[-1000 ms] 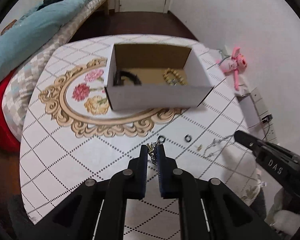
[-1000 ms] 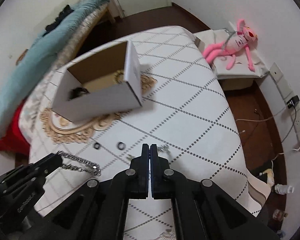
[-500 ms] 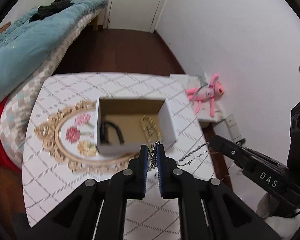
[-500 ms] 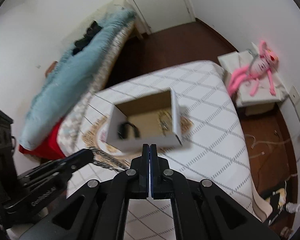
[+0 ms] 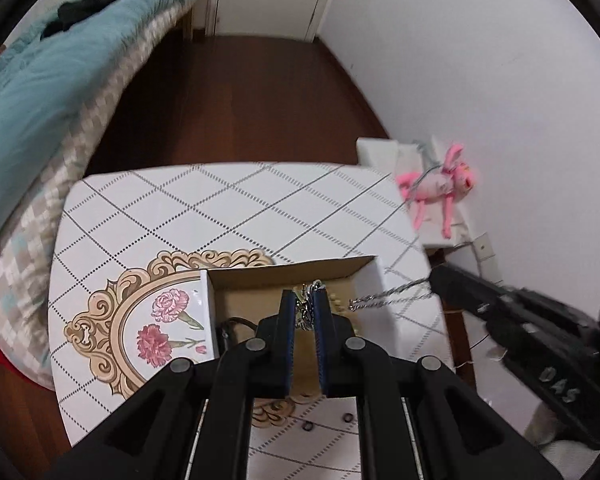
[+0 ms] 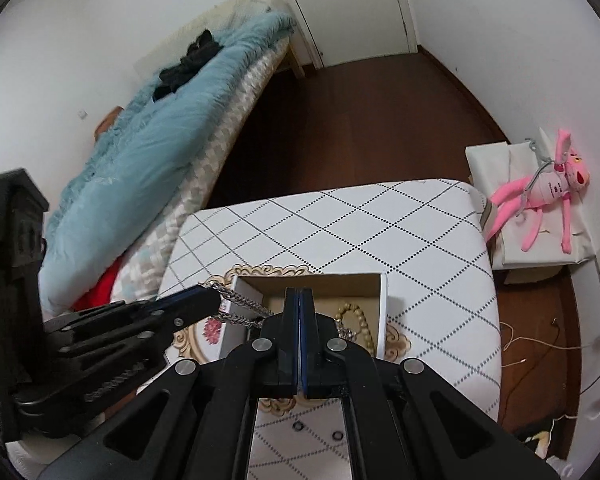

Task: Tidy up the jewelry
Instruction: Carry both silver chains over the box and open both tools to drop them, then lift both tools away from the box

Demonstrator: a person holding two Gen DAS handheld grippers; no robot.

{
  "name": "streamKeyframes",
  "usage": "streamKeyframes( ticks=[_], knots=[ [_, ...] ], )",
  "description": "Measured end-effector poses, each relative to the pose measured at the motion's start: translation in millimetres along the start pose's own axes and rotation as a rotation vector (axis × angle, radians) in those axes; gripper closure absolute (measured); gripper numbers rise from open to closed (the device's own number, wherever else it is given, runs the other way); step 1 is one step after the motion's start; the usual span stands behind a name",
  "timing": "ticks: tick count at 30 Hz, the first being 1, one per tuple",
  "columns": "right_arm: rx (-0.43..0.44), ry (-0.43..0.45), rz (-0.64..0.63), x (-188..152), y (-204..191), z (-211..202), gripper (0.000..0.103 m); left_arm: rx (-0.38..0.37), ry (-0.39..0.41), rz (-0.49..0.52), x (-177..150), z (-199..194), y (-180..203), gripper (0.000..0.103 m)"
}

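Note:
A silver chain (image 5: 388, 297) hangs stretched between my two grippers, high above the open cardboard box (image 5: 356, 270). My left gripper (image 5: 305, 300) is shut on one end of it, my right gripper (image 6: 299, 300) on the other; the chain also shows in the right wrist view (image 6: 240, 308). The box (image 6: 383, 312) holds a beaded bracelet (image 6: 358, 320) and a black band (image 5: 232, 326). Two small rings (image 6: 316, 431) lie on the table in front of the box.
The white table (image 5: 220, 208) has a diamond pattern and a floral gold frame print (image 5: 140, 320). A bed with a blue blanket (image 6: 148, 148) is at left. A pink plush toy (image 6: 548, 196) lies on a low white stand at right.
Both grippers have risen from the table with the chain between them and moved forward over the box. The view has tipped up toward the room.

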State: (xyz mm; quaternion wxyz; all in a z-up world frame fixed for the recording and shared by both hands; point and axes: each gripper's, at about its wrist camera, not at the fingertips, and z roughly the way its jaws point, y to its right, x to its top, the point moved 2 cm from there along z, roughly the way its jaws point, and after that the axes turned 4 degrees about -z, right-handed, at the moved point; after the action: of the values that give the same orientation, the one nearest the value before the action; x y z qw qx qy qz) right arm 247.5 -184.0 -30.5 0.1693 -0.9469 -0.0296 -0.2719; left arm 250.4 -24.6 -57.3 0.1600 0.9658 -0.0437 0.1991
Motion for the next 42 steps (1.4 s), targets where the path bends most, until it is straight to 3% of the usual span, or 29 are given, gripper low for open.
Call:
streamKeyframes(
  ticks=[2,7,9,10,11,16,18,21,23,26,28,32,42],
  knots=[
    [-0.006,-0.023,0.003,8,3,15,0.103,0.010,-0.035,0.002,4,14,-5,0.096],
    [0.010,-0.085,0.008,15,6,44,0.103,0.121,-0.080,-0.009,13,31,-19,0.089],
    [0.009,-0.106,-0.003,17,3,53,0.103,0.134,-0.074,-0.037,16,31,-27,0.070],
    [0.007,-0.115,-0.005,17,3,57,0.103,0.147,-0.068,-0.051,17,31,-32,0.046],
    [0.010,-0.127,-0.005,17,2,62,0.103,0.165,-0.059,-0.066,17,29,-38,0.030],
    [0.000,-0.234,0.000,13,4,96,0.102,0.240,-0.049,-0.097,13,29,-57,0.025],
    [-0.018,-0.285,0.004,8,8,109,0.101,0.279,-0.042,-0.092,8,30,-61,0.005],
    [-0.049,-0.294,0.004,2,13,114,0.089,0.324,-0.017,-0.082,2,29,-65,0.003],
    [-0.094,-0.274,-0.012,-3,15,109,0.059,0.337,0.000,-0.079,-4,29,-66,0.000],
    [-0.204,-0.255,-0.055,-11,19,101,0.027,0.353,0.030,-0.064,-14,29,-65,0.000],
    [-0.275,-0.247,-0.081,-18,20,97,0.012,0.361,0.034,-0.062,-20,30,-64,0.000],
    [-0.379,-0.243,-0.118,-36,23,91,0.008,0.358,0.029,-0.067,-34,33,-61,0.000],
    [-0.374,-0.237,-0.076,-61,27,82,0.004,0.368,0.038,-0.066,-53,23,-51,0.000]
  ],
)
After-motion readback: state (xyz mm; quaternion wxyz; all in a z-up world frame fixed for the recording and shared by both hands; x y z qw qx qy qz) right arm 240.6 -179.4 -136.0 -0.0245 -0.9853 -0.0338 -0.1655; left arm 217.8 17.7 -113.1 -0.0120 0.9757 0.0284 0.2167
